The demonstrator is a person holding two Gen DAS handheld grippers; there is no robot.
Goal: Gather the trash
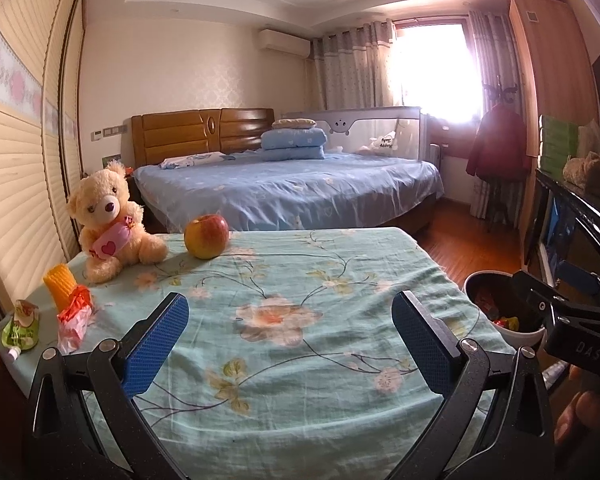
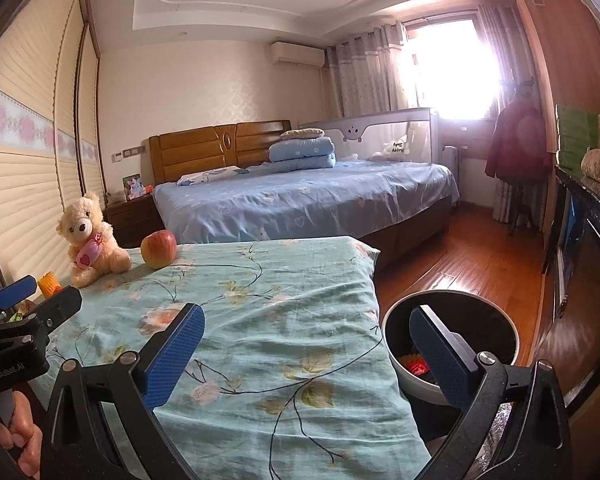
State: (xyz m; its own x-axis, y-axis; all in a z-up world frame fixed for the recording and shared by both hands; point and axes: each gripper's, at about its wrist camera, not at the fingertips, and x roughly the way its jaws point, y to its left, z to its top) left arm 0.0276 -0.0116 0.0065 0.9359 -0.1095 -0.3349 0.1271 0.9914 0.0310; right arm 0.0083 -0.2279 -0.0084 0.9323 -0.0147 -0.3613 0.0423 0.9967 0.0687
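Two hand-held grippers hovering, jaws spread and empty, over a table draped in a floral cloth [image 1: 300, 280], with trash lying at its left edge.

The left gripper [image 1: 290, 344] is holding its blue-padded fingers wide apart above the cloth, gripping and touching nothing; the right gripper [image 2: 308, 354] is likewise standing fully spread, one finger over the cloth and the other over the trash bin [image 2: 392, 344], which is sitting on the floor just beside the table's right edge and already holding colourful scraps. The trash is lying at the left edge: a green pouch [image 1: 22, 330], a red-and-white wrapper [image 1: 74, 316] and a yellow ridged object [image 1: 60, 284] touching that wrapper. A teddy bear [image 1: 110, 220] and an apple [image 1: 206, 236] are resting near the far edge.
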